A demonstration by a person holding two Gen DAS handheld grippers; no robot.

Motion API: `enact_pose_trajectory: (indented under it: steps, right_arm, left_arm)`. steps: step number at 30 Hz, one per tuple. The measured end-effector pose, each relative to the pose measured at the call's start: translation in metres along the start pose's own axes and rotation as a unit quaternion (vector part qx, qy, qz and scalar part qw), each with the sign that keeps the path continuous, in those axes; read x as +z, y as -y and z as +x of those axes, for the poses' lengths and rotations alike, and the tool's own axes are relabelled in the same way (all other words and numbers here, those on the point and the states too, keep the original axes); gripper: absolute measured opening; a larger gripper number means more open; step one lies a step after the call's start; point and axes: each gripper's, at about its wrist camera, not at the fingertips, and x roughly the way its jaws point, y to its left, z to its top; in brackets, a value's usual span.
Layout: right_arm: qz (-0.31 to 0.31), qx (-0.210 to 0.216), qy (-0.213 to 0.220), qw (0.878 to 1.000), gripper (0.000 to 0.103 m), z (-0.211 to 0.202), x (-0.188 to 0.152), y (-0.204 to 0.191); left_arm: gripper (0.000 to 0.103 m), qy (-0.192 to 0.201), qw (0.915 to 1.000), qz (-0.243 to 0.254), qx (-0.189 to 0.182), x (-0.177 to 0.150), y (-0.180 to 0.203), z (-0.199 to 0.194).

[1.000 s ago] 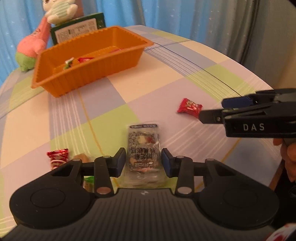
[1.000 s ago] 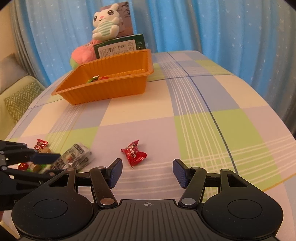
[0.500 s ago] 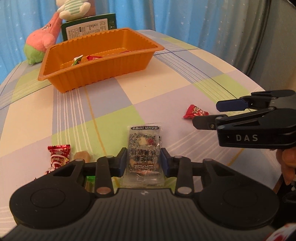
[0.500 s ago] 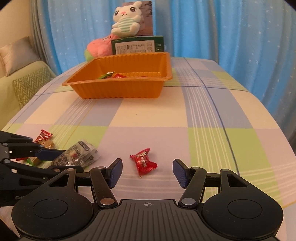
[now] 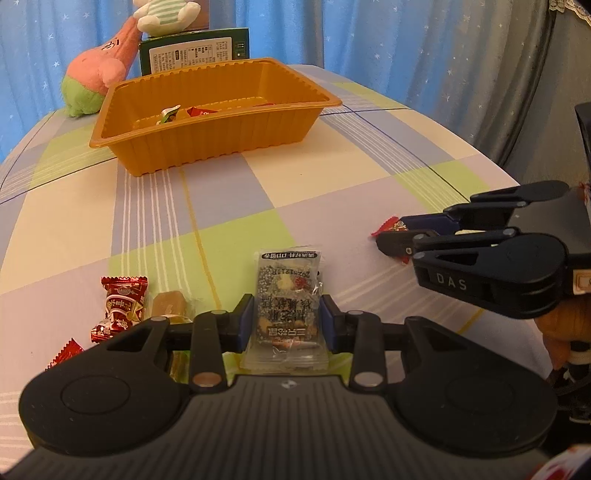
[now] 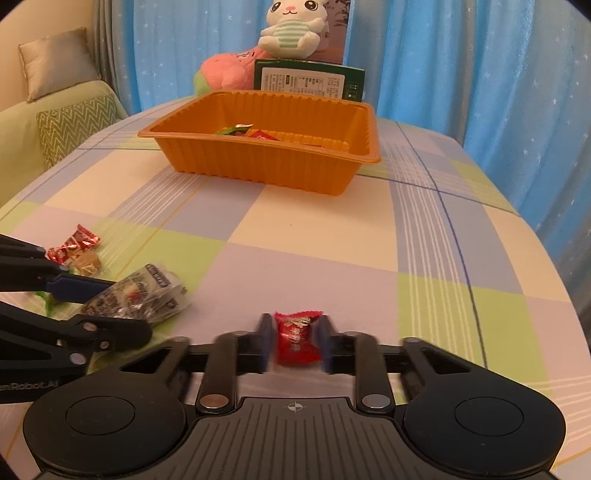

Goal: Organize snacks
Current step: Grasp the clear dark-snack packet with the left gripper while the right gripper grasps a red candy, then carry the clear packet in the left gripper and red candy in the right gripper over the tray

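Observation:
A clear snack packet (image 5: pixel 286 291) lies on the checked tablecloth with my left gripper (image 5: pixel 287 314) shut on its near end, blue pads against both sides. From the right wrist view that packet (image 6: pixel 147 291) sticks out of the left gripper (image 6: pixel 129 308). My right gripper (image 6: pixel 293 338) has its jaws closing on a red candy (image 6: pixel 295 339), fingers blurred, pads at its two sides. The left wrist view shows the right gripper (image 5: pixel 391 233) with the red candy (image 5: pixel 388 225) at its tips. An orange tray (image 5: pixel 207 136) farther back holds a few wrapped sweets.
A red wrapped candy (image 5: pixel 123 302), a brown caramel (image 5: pixel 168 306) and other sweets lie left of the left gripper. Behind the orange tray (image 6: pixel 258 166) stand a green box (image 6: pixel 306 79) and plush toys (image 6: pixel 291 26). Blue curtains hang behind; a sofa (image 6: pixel 55 122) is at left.
The right gripper moved forward over the red candy and its jaws came together on it. The left gripper tightened on the clear packet and rolled a little.

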Motion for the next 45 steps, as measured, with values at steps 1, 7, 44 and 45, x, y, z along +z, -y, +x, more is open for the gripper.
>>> enact_pose_trajectory:
  steps: [1,7,44,45]
  right_arm:
    - [0.005,-0.001,0.0,1.0,0.019,-0.001,-0.001,0.0]
    - [0.021,0.0,0.016,1.0,0.019,-0.013,0.001,-0.003]
    - [0.061,0.025,0.114,0.991,0.019,-0.034,0.095,0.009]
    - [0.061,0.026,0.116,0.991,0.019,-0.031,0.1,0.011]
  left_arm:
    - [0.034,0.001,1.0,0.001,0.001,0.0,0.001,0.0]
    - [0.034,0.006,0.9999,-0.006,0.008,0.001,0.003,-0.002]
    - [0.034,0.11,0.9895,-0.077,0.053,0.091,-0.035,-0.032]
    - [0.034,0.113,0.9892,-0.076,0.055,0.095,-0.039,-0.03]
